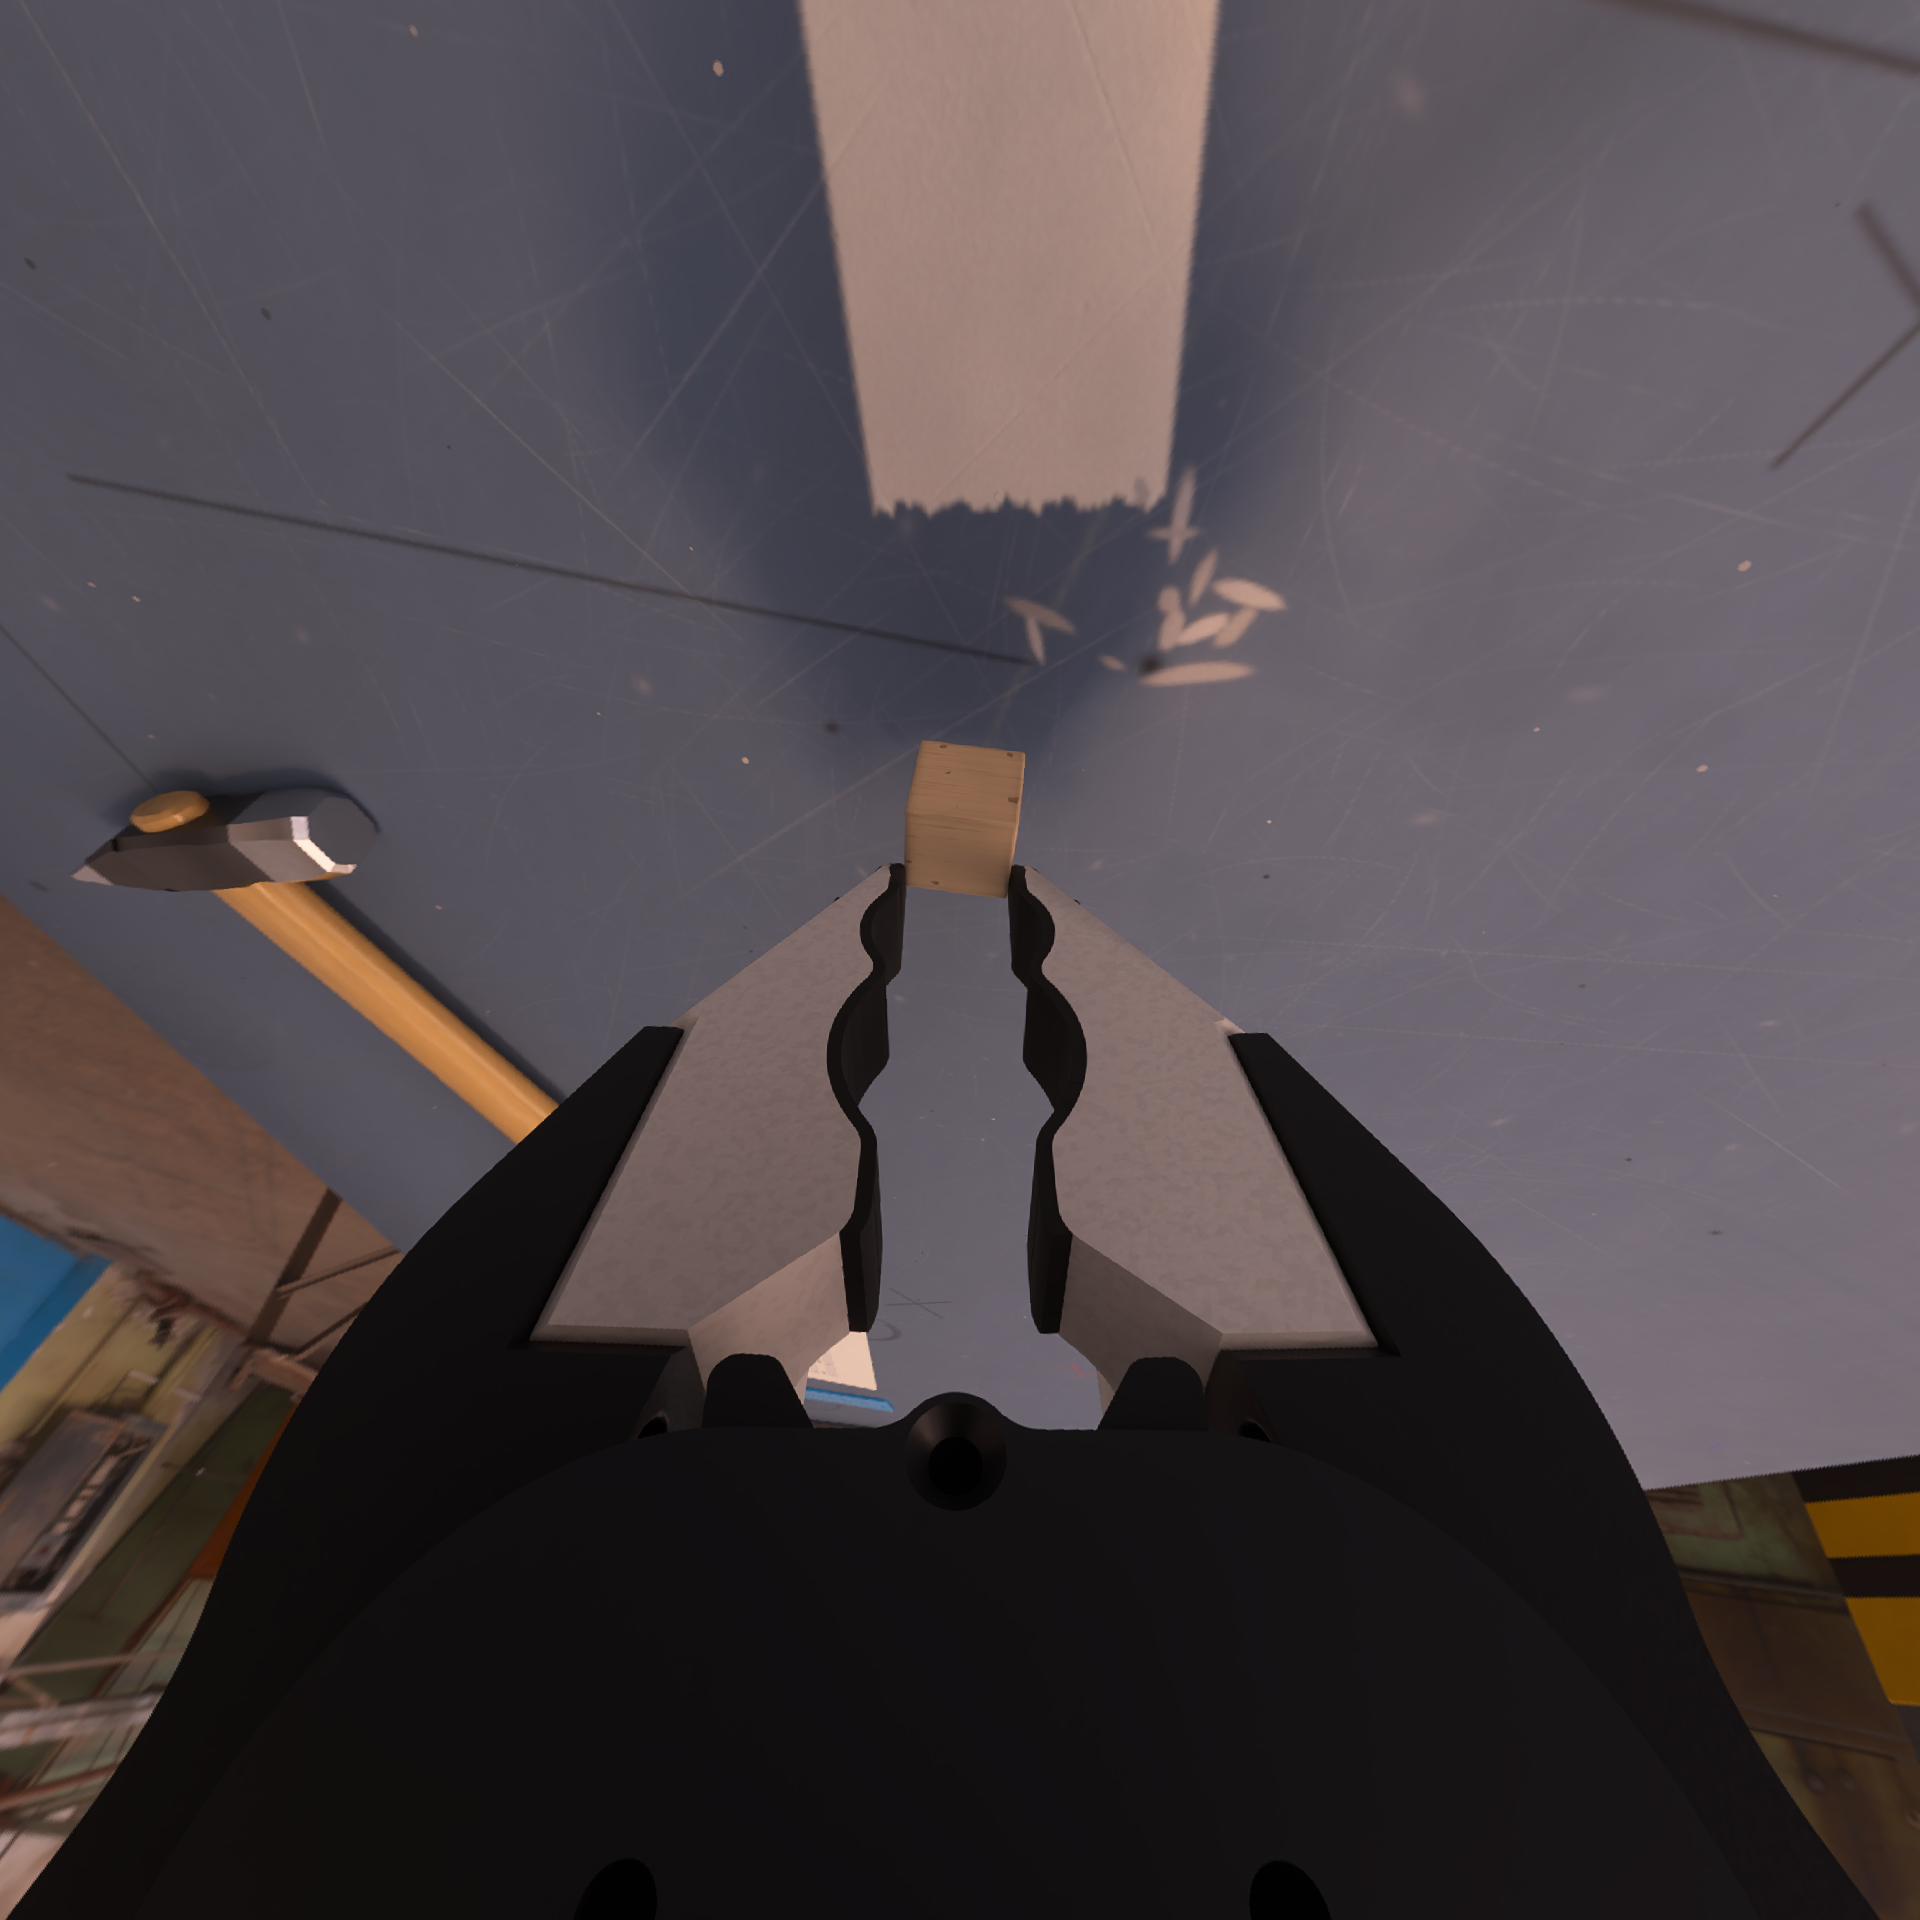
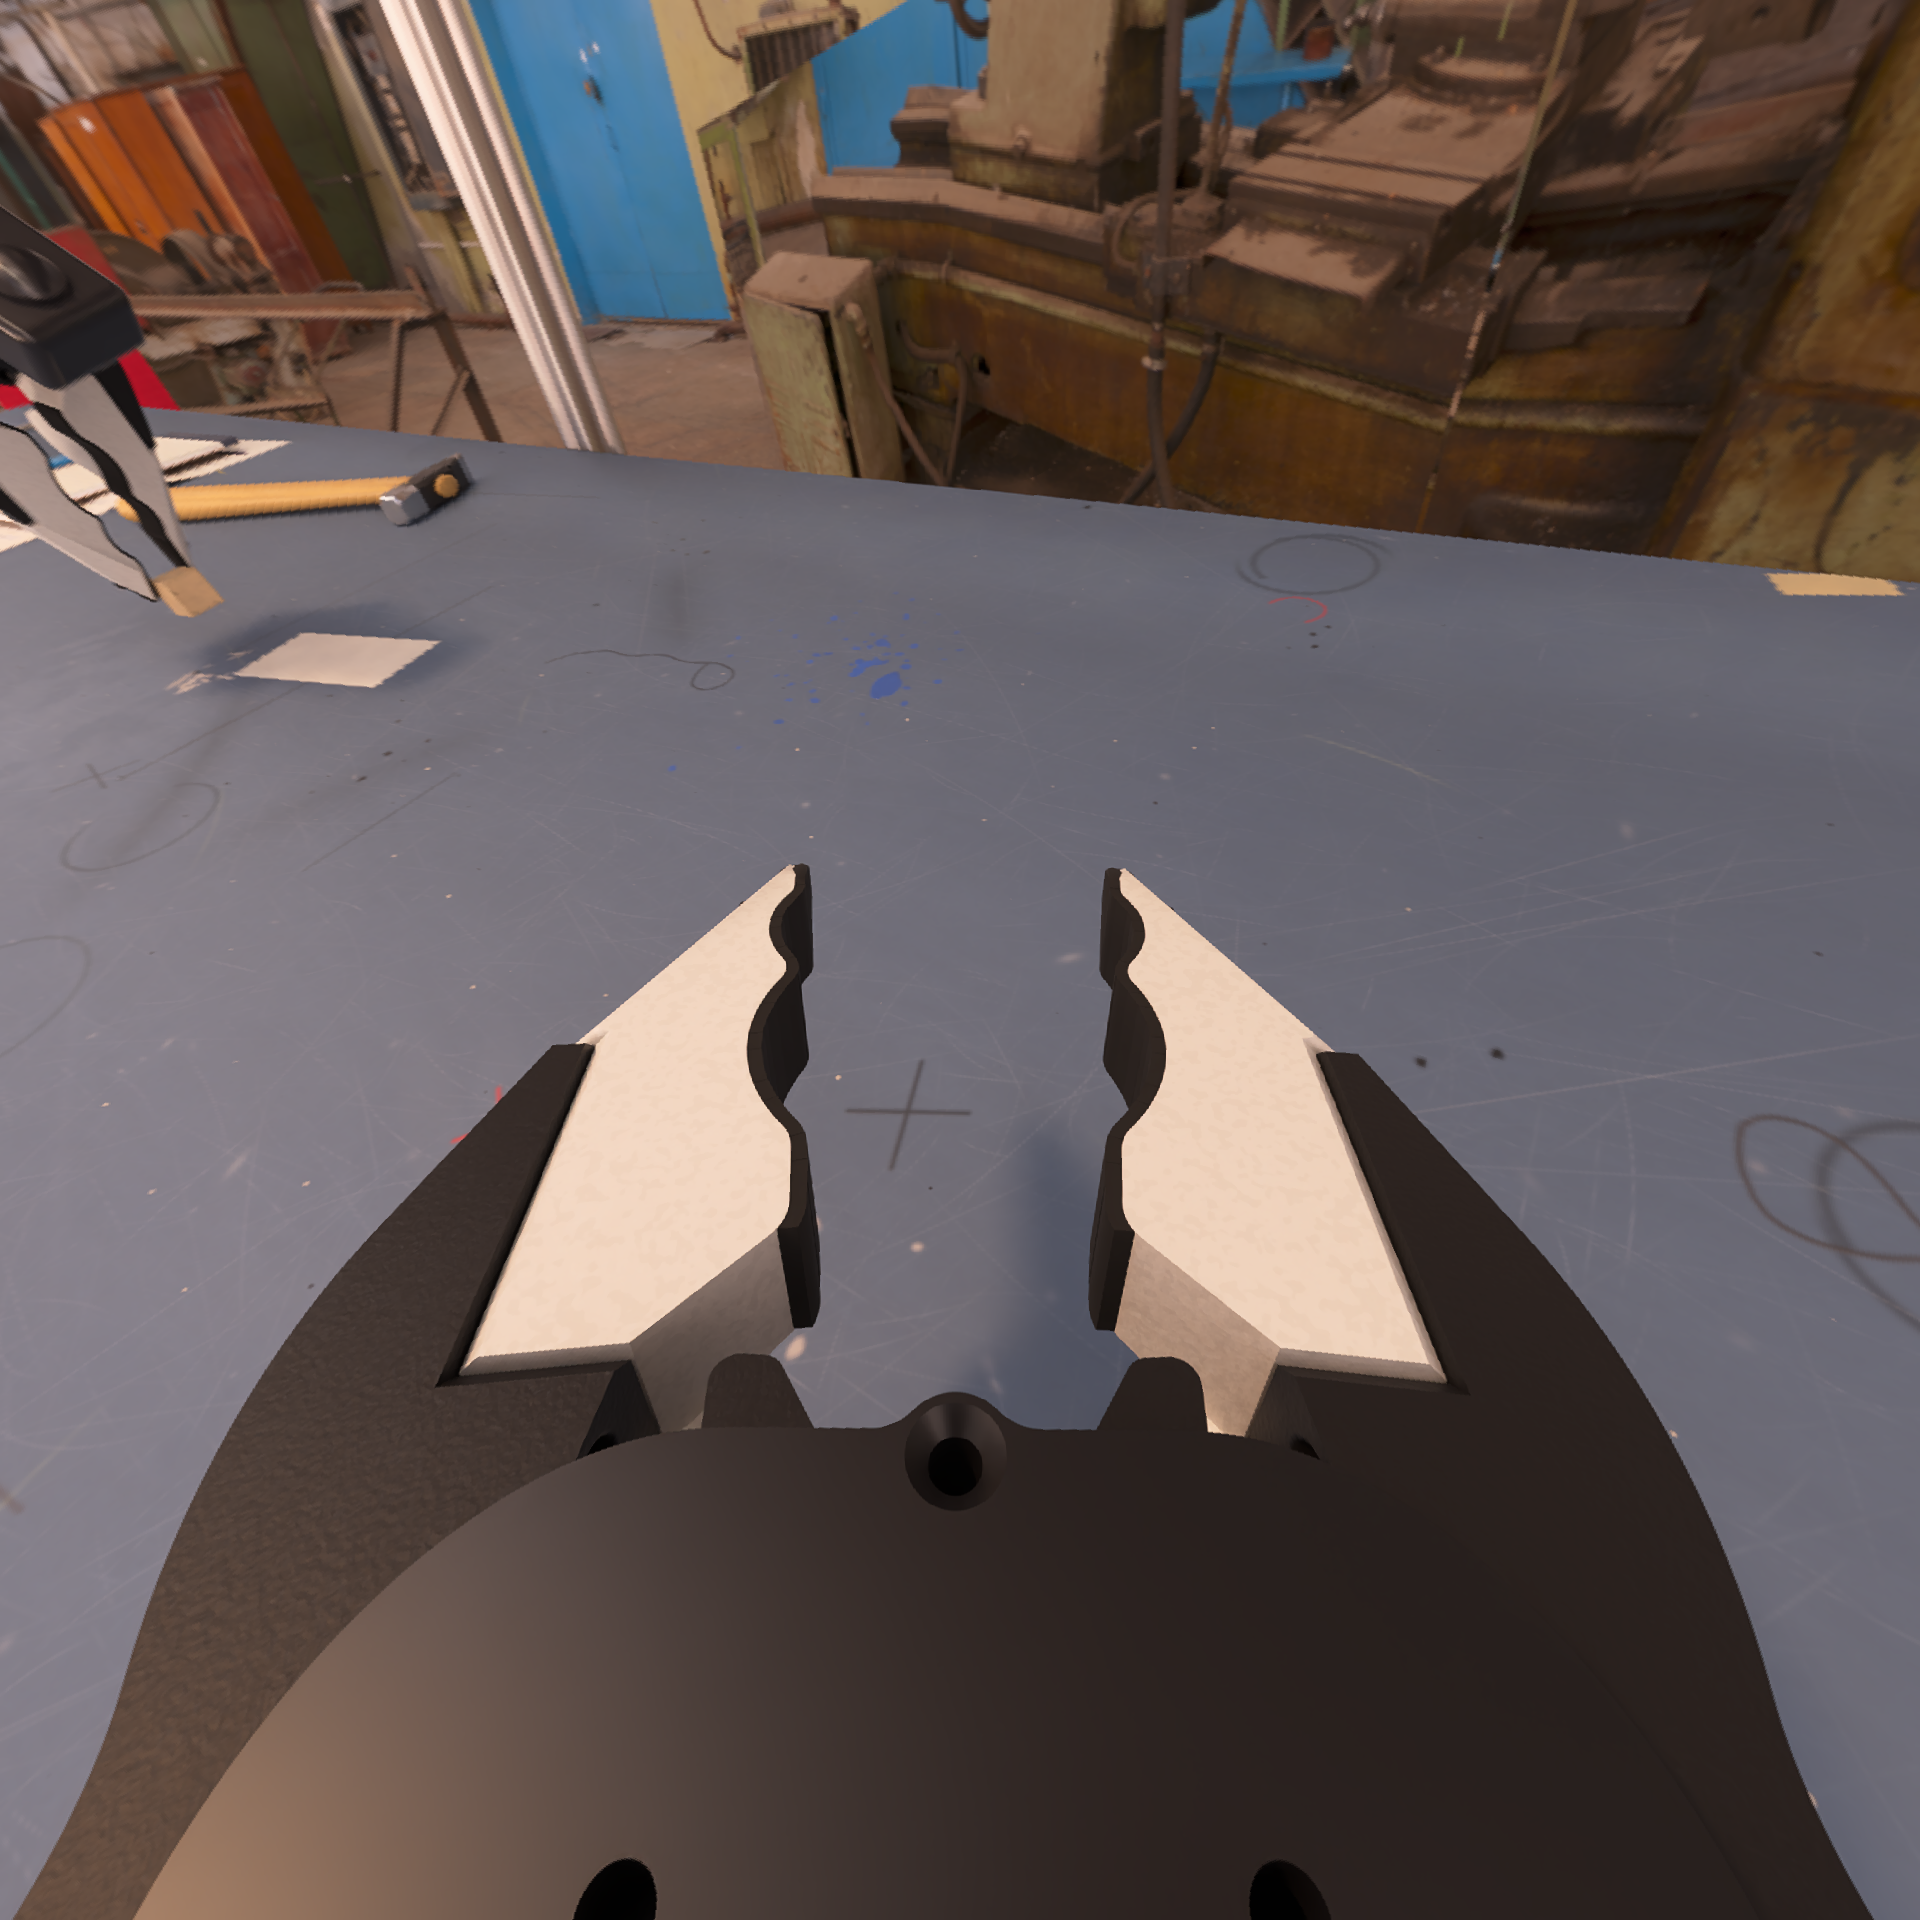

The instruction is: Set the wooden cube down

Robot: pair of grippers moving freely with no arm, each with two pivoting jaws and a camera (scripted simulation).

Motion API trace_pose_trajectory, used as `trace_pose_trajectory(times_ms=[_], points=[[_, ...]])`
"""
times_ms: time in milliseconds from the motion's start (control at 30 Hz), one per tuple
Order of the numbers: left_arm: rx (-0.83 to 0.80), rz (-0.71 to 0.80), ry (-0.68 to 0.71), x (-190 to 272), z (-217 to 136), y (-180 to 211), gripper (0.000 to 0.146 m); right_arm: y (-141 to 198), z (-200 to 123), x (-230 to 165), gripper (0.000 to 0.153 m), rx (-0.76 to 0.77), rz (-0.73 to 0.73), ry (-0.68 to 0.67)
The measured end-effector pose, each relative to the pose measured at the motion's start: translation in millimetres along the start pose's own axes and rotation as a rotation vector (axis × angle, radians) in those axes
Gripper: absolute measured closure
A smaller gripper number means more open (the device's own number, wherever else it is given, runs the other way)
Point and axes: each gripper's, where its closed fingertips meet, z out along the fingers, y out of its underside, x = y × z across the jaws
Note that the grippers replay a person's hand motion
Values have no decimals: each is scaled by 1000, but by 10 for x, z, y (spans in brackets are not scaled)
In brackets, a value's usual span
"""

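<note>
My left gripper (image 1: pixel 958 881) is shut on a small pale wooden cube (image 1: pixel 964 817), pinched at the very fingertips and held above the blue-grey table (image 1: pixel 1507 831). A pale rectangular patch (image 1: pixel 1013 249) lies on the table just beyond the cube. In the right wrist view the left gripper (image 2: pixel 166 584) shows far left with the cube (image 2: pixel 189 592) at its tips, above and left of the pale patch (image 2: pixel 338 660). My right gripper (image 2: pixel 956 883) is open and empty, low over the table (image 2: pixel 1351 831).
A hammer with a wooden handle and grey head (image 1: pixel 249 836) lies on the table left of the cube; it also shows in the right wrist view (image 2: pixel 312 497). The table's far edge (image 2: pixel 1143 499) borders a workshop with machinery. A small tan patch (image 2: pixel 1834 584) sits far right.
</note>
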Motion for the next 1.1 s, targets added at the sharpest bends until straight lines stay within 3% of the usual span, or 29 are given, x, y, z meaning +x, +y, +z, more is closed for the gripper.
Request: trace_pose_trajectory(times_ms=[267, 567, 1100], points=[[-36, 41, -119, -72, 140, -33, 126, -72, -33, -153, 98, 61, 64, -121], [-54, 49, -118, -57, 202, -49, 126, -117, -32, -393, 99, 68, 32, -215], [-23, 31, -144, 29, 208, -21, 126, -202, -97, -465, 99, 108, 14, -236]])
